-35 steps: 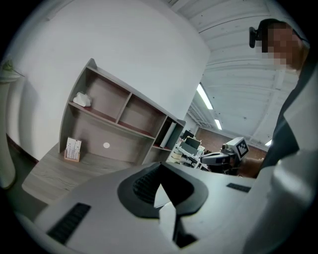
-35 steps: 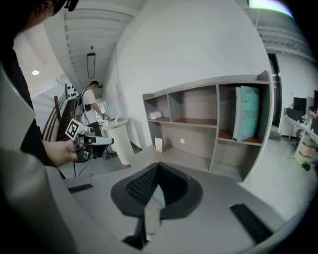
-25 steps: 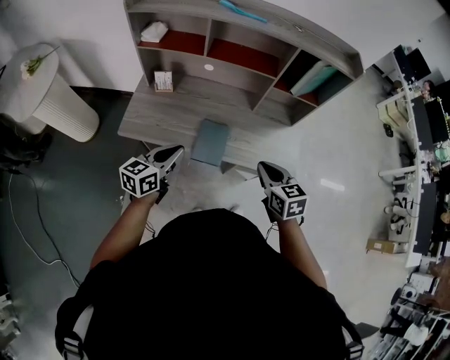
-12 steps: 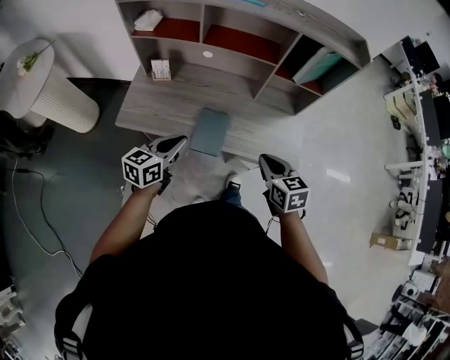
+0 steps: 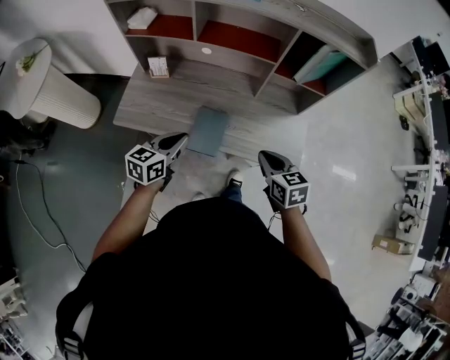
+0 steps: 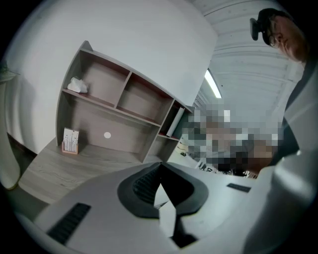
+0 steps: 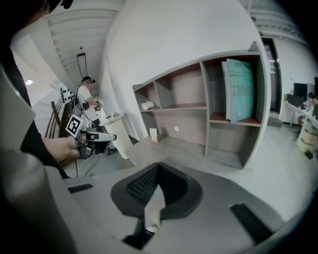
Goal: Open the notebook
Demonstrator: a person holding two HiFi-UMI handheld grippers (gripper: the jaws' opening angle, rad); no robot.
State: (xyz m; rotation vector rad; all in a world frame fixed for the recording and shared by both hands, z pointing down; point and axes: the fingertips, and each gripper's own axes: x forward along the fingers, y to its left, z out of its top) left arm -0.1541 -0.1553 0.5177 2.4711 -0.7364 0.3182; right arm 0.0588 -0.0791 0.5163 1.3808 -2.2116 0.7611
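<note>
A closed grey-blue notebook (image 5: 209, 131) lies flat on the wooden desk (image 5: 151, 105), near its front edge. My left gripper (image 5: 177, 141) hangs just short of that edge, a little left of the notebook, with its jaws shut and empty. My right gripper (image 5: 265, 158) is off the desk's front right corner, over the floor, jaws also shut on nothing. In the left gripper view the closed jaws (image 6: 160, 167) point at the desk's shelf unit; the notebook is hidden behind them. The right gripper view shows its closed jaws (image 7: 158, 166) and the left gripper (image 7: 113, 137) at the left.
A shelf unit (image 5: 260, 63) stands at the back of the desk, holding a white cloth (image 5: 143, 17) and a teal folder (image 5: 320, 70). A small card box (image 5: 157, 67) stands on the desk. A white round side table (image 5: 49, 95) is at the left, a cable (image 5: 28, 211) on the floor.
The person has stepped closer to the desk. Both grippers have moved forward and slightly down toward its front edge, still shut.
</note>
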